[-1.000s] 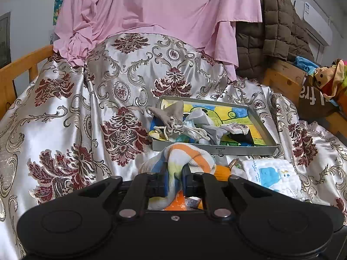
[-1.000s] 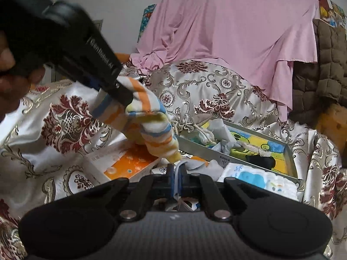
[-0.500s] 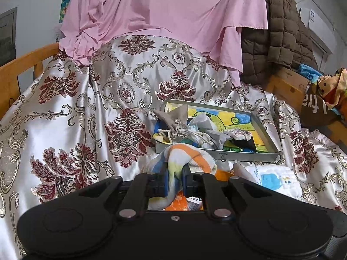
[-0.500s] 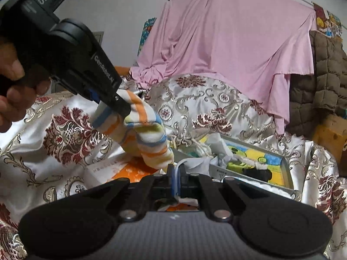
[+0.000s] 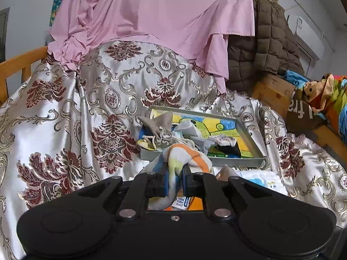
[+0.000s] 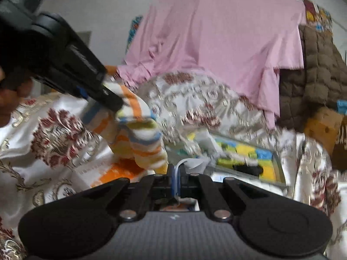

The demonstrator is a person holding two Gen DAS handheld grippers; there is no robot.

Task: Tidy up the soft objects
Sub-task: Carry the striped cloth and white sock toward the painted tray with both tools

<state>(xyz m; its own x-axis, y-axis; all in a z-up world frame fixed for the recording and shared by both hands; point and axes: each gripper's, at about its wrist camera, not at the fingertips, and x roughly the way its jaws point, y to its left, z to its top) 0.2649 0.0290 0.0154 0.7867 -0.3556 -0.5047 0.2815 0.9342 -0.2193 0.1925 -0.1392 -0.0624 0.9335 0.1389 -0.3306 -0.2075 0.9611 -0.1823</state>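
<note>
Left wrist view: left claw (image 5: 175, 178) pinches a striped cloth (image 5: 184, 156); right claw (image 6: 176, 181) clamps thin white fabric (image 6: 196, 162).

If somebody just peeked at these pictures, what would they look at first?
Probably the striped sock, orange, blue and yellow, pinched in the left gripper and lifted above the shiny flowered cloth. Next, the big pink sheet hanging at the back. Then the grey tray with a bright cartoon bottom, sitting on the cloth beyond the sock with small fabric pieces piled inside.
</note>
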